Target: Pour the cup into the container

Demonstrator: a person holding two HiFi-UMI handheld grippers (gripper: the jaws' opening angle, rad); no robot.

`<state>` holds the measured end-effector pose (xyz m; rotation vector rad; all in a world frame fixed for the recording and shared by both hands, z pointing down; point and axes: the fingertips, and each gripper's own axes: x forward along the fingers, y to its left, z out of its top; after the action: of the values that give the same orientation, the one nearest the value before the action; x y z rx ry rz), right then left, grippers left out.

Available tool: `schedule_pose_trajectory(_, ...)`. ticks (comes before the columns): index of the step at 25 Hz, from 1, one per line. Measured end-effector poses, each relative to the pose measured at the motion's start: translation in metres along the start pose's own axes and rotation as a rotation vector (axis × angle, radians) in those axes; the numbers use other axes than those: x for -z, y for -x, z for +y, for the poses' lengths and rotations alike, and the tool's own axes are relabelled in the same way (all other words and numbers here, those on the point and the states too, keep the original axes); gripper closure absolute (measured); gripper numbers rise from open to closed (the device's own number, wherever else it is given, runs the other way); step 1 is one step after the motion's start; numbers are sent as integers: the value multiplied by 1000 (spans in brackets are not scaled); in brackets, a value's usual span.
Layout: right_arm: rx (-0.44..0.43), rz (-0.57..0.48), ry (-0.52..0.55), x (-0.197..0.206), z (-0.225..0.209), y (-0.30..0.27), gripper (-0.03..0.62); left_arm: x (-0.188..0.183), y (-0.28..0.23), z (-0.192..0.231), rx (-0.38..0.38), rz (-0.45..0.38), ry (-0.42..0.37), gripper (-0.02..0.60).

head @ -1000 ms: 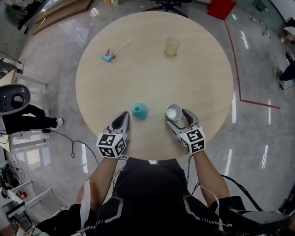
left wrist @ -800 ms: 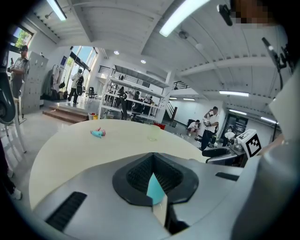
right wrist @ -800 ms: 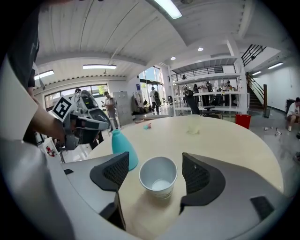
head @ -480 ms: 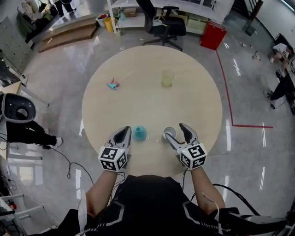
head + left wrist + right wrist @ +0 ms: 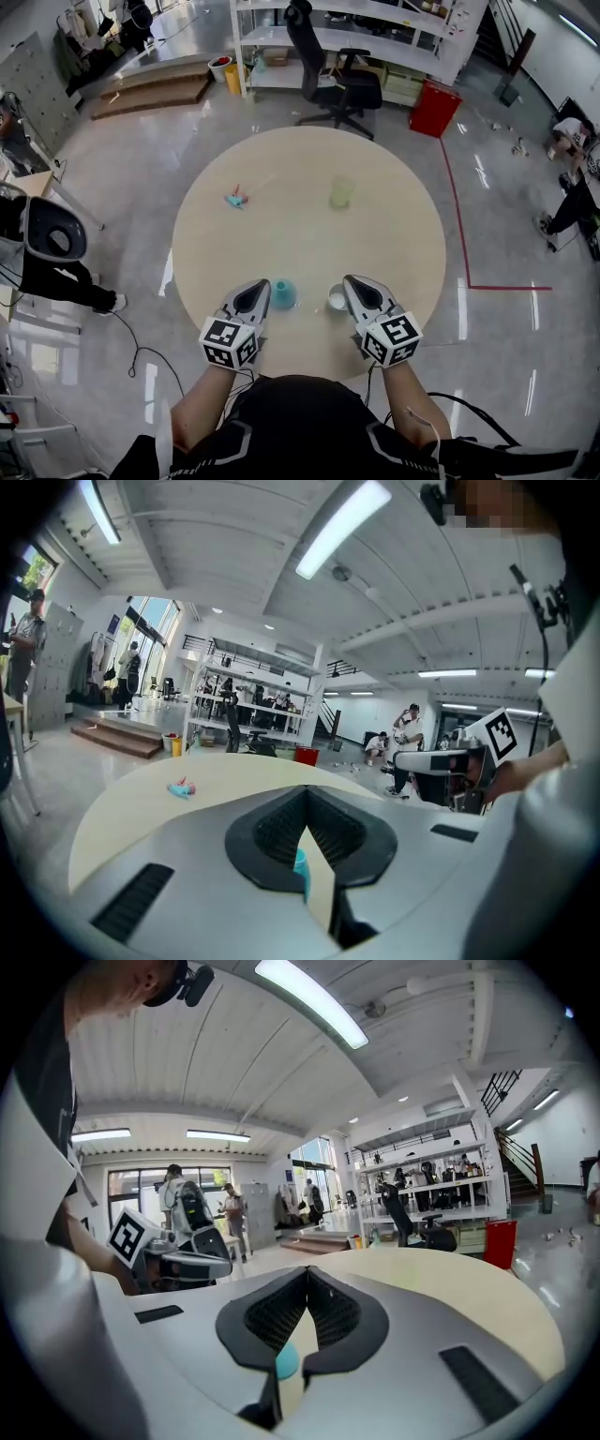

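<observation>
Status: left hand-held gripper [image 5: 251, 298] jaws together, empty; right hand-held gripper [image 5: 366, 292] just snapped shut on nothing. The white cup [image 5: 337, 300] stands upright on the surface [image 5: 281, 234], lower centre of frame, near the teal container [image 5: 282, 293], not touching. No pour underway; done or pending, can't tell.

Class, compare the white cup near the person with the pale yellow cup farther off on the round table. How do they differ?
The white cup is opaque; the pale yellow cup looks see-through. The white cup stands by the table's near edge; the pale yellow cup stands on its far half. Both stand upright, open side up.
</observation>
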<state>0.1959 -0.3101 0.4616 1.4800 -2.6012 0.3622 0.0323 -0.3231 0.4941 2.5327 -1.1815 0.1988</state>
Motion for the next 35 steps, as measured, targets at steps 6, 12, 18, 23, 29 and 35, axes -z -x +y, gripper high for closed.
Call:
schedule_pose_trajectory(6, 8, 9, 15, 1, -1, 8, 586, 0, 5, -13, 7, 3, -2, 581)
schedule_pose_trajectory(12, -8, 27, -9, 3, -7, 21, 587, -4, 12, -35, -17, 12, -29, 581)
schedule_pose_trajectory(18, -48, 34, -50, 15, -4, 40, 587, 0, 31, -61, -52, 3, -63, 581)
schedule_pose_trajectory(23, -42, 6, -22, 10, 6, 54, 586, 1, 52, -75, -58, -31, -54, 581)
schedule_pose_trajectory(29, -19, -19, 15, 5, 45, 77, 586, 8, 91, -81, -51, -68, -44, 581)
schedule_pose_trajectory(35, 35, -17, 18, 21, 109, 114, 586, 33, 158, -99, 15, -77, -48, 581)
